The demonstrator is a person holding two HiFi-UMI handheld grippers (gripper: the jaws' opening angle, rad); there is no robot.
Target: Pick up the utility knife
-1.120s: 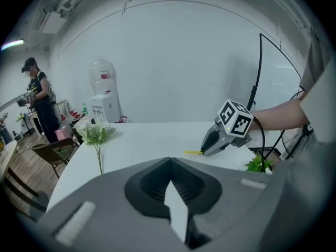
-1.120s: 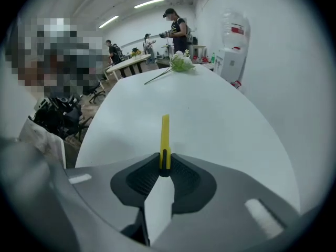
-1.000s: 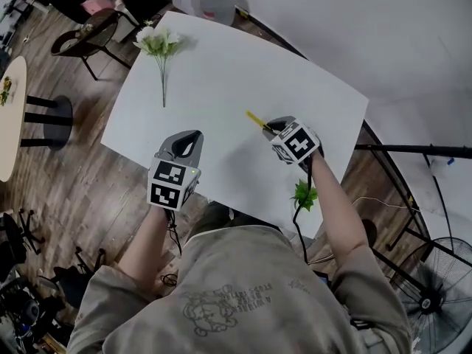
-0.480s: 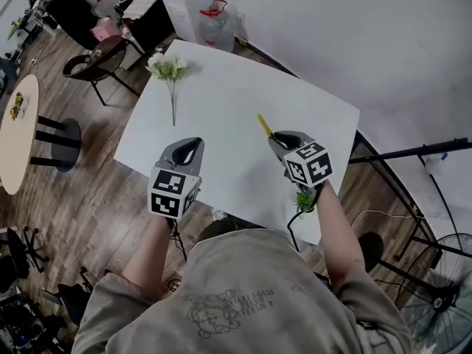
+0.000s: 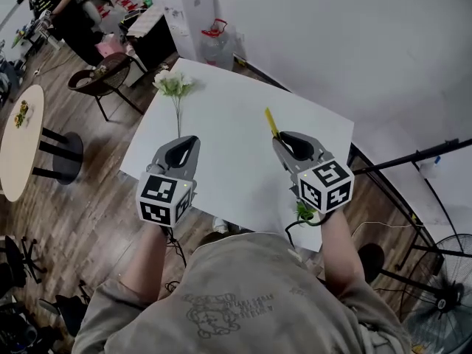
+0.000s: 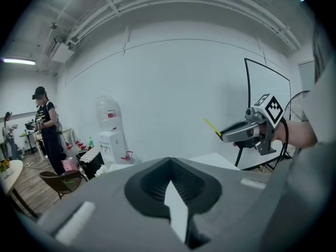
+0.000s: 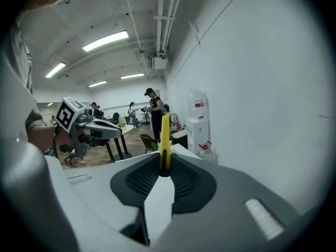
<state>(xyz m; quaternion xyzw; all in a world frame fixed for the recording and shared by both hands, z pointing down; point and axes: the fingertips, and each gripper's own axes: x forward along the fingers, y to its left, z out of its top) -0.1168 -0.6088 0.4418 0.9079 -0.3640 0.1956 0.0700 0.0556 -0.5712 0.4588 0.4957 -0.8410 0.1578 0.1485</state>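
Note:
The yellow utility knife [image 5: 271,122] sticks out forward from the tip of my right gripper [image 5: 283,137], lifted above the white table [image 5: 228,124]. In the right gripper view the knife [image 7: 165,140] stands upright, clamped between the shut jaws of my right gripper [image 7: 164,168]. My left gripper [image 5: 186,143] hovers over the table's near left side, jaws shut with nothing between them; the left gripper view shows them meeting at my left gripper [image 6: 169,163]. From there my right gripper [image 6: 242,132] appears with the knife [image 6: 212,126] poking out.
White artificial flowers [image 5: 174,87] lie at the table's far left corner. A green sprig [image 5: 304,212] sits at the near right edge, under my right arm. A chair [image 5: 103,76], a round table [image 5: 18,139] and a water dispenser [image 5: 188,9] stand around; a fan [image 5: 446,286] is at right.
My right gripper has risen and drawn back toward me with the knife in it. The left gripper has lifted slightly. The head camera has tilted, showing more of the room.

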